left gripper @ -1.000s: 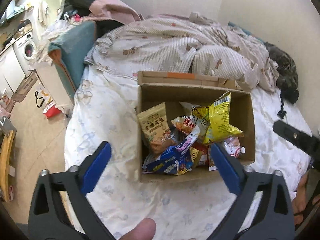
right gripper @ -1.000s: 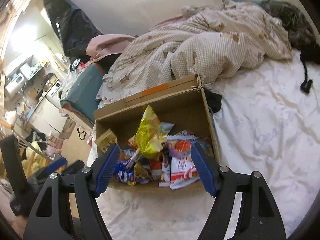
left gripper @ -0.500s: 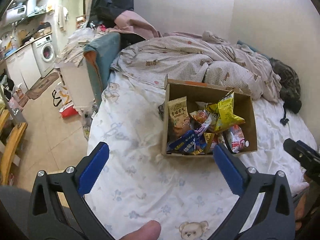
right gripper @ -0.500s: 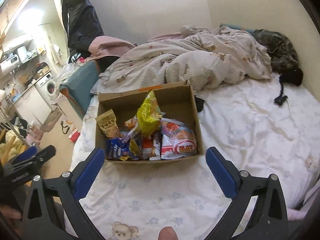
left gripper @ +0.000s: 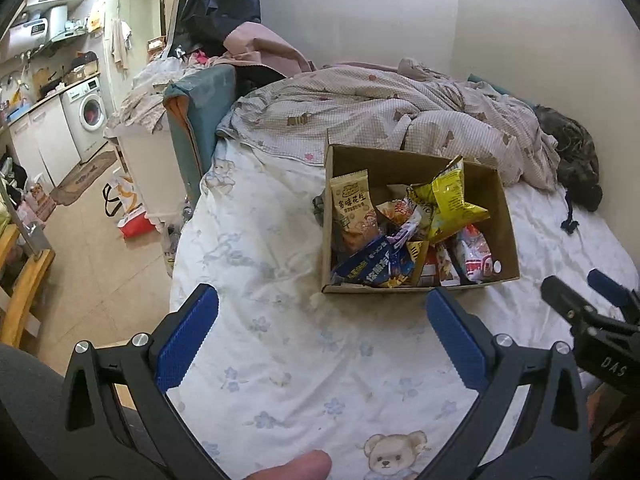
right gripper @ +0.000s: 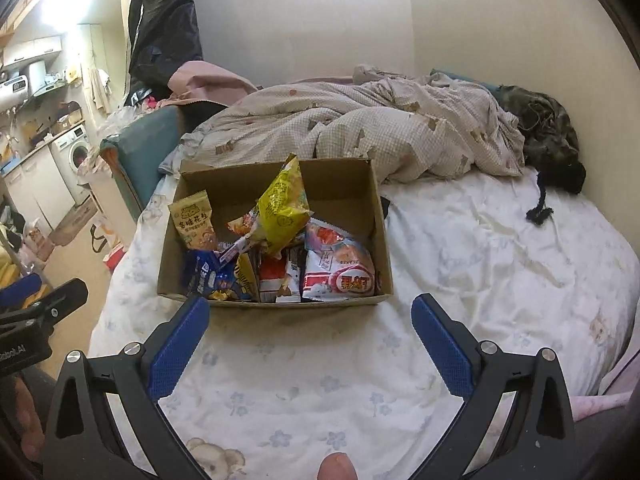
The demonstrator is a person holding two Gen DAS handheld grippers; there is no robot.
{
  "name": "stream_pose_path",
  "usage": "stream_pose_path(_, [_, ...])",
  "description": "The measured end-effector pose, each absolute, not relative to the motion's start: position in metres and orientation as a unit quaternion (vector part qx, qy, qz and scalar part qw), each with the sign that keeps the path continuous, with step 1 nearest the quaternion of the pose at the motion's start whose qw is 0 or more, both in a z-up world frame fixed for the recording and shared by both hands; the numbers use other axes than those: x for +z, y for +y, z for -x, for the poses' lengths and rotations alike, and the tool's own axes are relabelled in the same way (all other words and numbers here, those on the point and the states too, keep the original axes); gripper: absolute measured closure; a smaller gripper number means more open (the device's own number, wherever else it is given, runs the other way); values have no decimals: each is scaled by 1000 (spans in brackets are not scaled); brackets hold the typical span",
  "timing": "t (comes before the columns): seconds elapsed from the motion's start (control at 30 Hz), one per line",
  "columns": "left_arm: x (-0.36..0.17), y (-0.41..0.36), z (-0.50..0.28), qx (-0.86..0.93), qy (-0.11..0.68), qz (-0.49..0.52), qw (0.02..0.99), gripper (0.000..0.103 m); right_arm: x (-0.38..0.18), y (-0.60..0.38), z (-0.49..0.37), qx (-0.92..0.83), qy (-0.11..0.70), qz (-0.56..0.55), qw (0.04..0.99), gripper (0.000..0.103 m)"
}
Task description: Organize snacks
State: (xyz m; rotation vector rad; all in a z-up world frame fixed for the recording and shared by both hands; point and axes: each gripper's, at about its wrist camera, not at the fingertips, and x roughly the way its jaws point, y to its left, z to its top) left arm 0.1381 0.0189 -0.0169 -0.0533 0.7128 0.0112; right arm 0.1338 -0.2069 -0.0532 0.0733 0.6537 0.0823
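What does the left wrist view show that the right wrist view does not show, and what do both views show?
Only the left wrist view: the wooden chair at the left edge, the red bag on the floor, and the right gripper at its right edge.
Only the right wrist view: the left gripper at its left edge, and the label of the red and white packet facing the camera.
Both: the cardboard box of snacks on the bed sheet, the yellow packet, the quilt and the washing machine.

bed (right gripper: pixel 460 264) has a white sheet with little flowers and teddy bears. sitting right on it: a cardboard box (right gripper: pixel 362 216) of snacks, a rumpled checked duvet (right gripper: pixel 360 128) behind, some dark clothing (right gripper: pixel 548 132) by the wall.
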Motion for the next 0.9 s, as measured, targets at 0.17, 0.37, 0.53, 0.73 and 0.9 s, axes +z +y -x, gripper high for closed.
stream_pose_path(0.17, [-17, 18, -137, 1, 350, 26, 936, 0, -54, -204, -135, 41, 322, -31, 945, 0])
stream_pose_path(0.37, [-17, 17, -137, 3, 349, 22, 937, 0, -55, -205, -136, 34, 324, -32, 945, 0])
stream_pose_path(0.53, [-16, 15, -136, 2, 345, 17, 938, 0, -55, -205, -136, 34, 324, -31, 945, 0])
stream_pose_path(0.73, [-17, 17, -138, 8, 350, 21, 936, 0, -54, -207, -136, 34, 323, -31, 945, 0])
stream_pose_path(0.9, [-18, 18, -138, 9, 351, 22, 936, 0, -53, -208, -136, 34, 323, -31, 945, 0])
